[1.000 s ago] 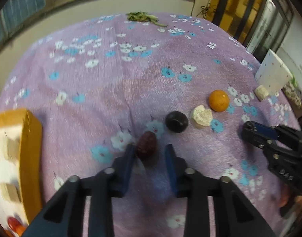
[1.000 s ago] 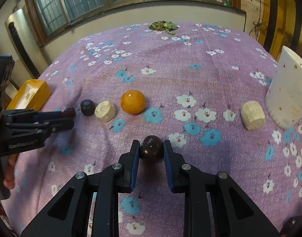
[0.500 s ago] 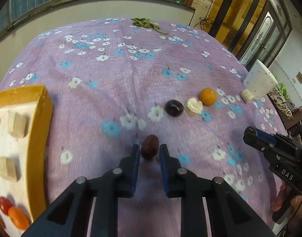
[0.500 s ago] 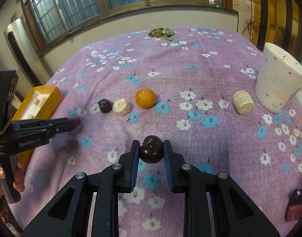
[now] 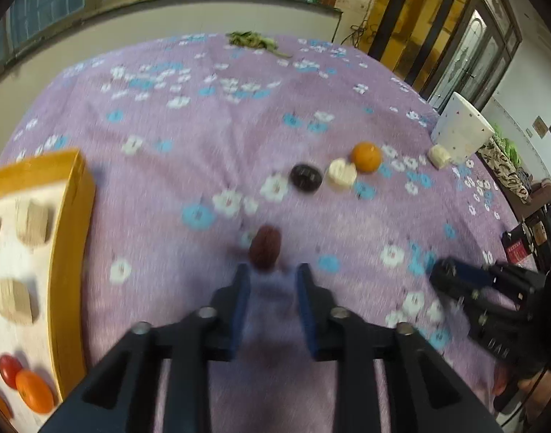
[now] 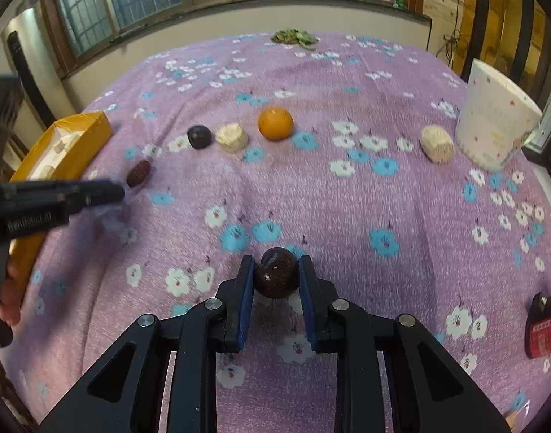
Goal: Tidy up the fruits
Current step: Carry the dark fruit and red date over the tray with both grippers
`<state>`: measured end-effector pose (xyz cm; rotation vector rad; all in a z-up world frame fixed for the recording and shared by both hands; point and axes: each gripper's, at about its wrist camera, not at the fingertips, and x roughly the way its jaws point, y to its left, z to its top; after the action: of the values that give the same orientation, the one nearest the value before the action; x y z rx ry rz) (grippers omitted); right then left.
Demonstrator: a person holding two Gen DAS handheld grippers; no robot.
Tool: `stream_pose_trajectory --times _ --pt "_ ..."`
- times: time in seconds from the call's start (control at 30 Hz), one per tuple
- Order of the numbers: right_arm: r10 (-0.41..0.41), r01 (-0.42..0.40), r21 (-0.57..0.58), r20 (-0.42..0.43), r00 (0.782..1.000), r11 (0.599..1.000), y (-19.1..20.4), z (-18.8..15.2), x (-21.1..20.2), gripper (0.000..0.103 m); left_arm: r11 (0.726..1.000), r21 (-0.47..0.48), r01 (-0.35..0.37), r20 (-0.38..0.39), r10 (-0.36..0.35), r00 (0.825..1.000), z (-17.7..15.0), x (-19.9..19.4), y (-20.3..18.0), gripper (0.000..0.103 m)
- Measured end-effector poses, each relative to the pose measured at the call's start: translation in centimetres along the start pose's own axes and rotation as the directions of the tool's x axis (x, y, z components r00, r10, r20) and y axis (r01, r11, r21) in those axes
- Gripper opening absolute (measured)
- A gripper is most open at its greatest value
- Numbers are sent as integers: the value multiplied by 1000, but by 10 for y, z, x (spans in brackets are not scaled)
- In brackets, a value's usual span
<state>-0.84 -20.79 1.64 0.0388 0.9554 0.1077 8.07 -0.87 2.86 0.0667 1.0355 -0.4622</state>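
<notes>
- Release step in hand on the left: your left gripper (image 5: 271, 281) has just been opening, and its jaws now stand part open with nothing between them. The reddish-brown date (image 5: 265, 247) lies on the purple flowered cloth (image 5: 203, 126) just beyond the fingertips, apart from the pads.
- Your right gripper (image 6: 276, 278) is clamped on a dark round fruit (image 6: 276, 277), carried clear above the cloth.
- Placement row, judged from the layout: date, then a dark plum-like fruit (image 6: 199, 136), a pale block (image 6: 232, 138) and an orange (image 6: 275, 123), all lying on the cloth in a line. A second pale block (image 6: 437, 143) sits just beside the white speckled cup (image 6: 495, 126).
- Next move, as a judgement: draw the left gripper back from the date without nudging it, then bring the held fruit to a free place in the row and lower it to the cloth before opening.
- Left wrist view only: the inside of the yellow tray (image 5: 71, 223), with wooden blocks (image 5: 33, 221) and small red and orange fruits (image 5: 24, 384) at its near end.
- Right wrist view only: the grip on the dark fruit, the date's gap from the left fingertips seen side-on, and a red-labelled object (image 6: 544, 324) at the right edge, too cropped to identify.
</notes>
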Motion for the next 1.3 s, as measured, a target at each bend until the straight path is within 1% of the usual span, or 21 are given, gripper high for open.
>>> stream_pose_trajectory --times 0.03,0.07,0.13,0.17,0.2,0.23,0.27,0.33,0.4,0.47,0.6,0.73,0.83,0.87,0.97,1.1,1.3 --pt "5 -5 6 -2 1000 1000 -1 -1 0 24 1000 17 -15 -1 15 1000 4 4 -4 51" --pt "9 -9 9 0 1000 1000 -2 -2 -1 24 999 32 -35 -4 35 999 7 7 -7 51" --pt "12 -12 6 -1 1000 1000 -2 -2 -1 24 998 52 -41 -19 42 999 11 17 -9 51" --pt "13 -13 0 1 1000 1000 -2 -2 -2 24 997 57 -47 -25 49 998 13 20 -9 48" --pt "13 -13 -6 1 1000 1000 -2 -1 -2 24 996 64 -58 -29 60 998 13 24 -9 42" --pt "14 -14 -9 1 1000 1000 -1 -1 -2 24 995 74 -73 -34 76 997 13 28 -9 30" --pt "15 -15 -11 1 1000 1000 -1 -1 -2 24 993 85 -87 -13 88 996 13 26 -9 23" --pt "19 -19 -12 7 1000 1000 -1 -1 -4 24 995 75 -70 -13 71 997 12 23 -7 23" --pt "15 -15 -18 16 1000 1000 -1 -2 -5 24 997 42 -65 -14 66 998 10 18 -1 23" --pt "15 -15 -17 23 1000 1000 -1 -3 -7 23 999 9 -43 -13 43 999 4 12 3 23" --pt "30 -29 -11 47 998 1000 2 -1 -18 23 999 -6 -37 12 38 999 -8 -10 1 23" --pt "38 -36 -24 78 996 999 10 2 -33 23 999 -38 -7 56 10 998 -20 -38 2 23" --pt "48 -44 -37 96 994 998 20 3 -43 23 999 -54 -3 89 8 996 -25 -56 4 23" --pt "50 -46 -47 100 994 998 25 4 -46 23 998 -64 8 99 -2 995 -26 -62 6 23" --pt "56 -50 -66 105 993 997 39 7 -48 23 996 -86 12 125 -1 992 -29 -78 14 23" --pt "85 -75 -94 102 991 993 63 16 -44 23 993 -116 -5 149 23 989 -33 -94 32 23" --pt "144 -128 -162 91 985 978 114 33 -35 23 984 -172 -46 174 76 982 -42 -115 67 23"
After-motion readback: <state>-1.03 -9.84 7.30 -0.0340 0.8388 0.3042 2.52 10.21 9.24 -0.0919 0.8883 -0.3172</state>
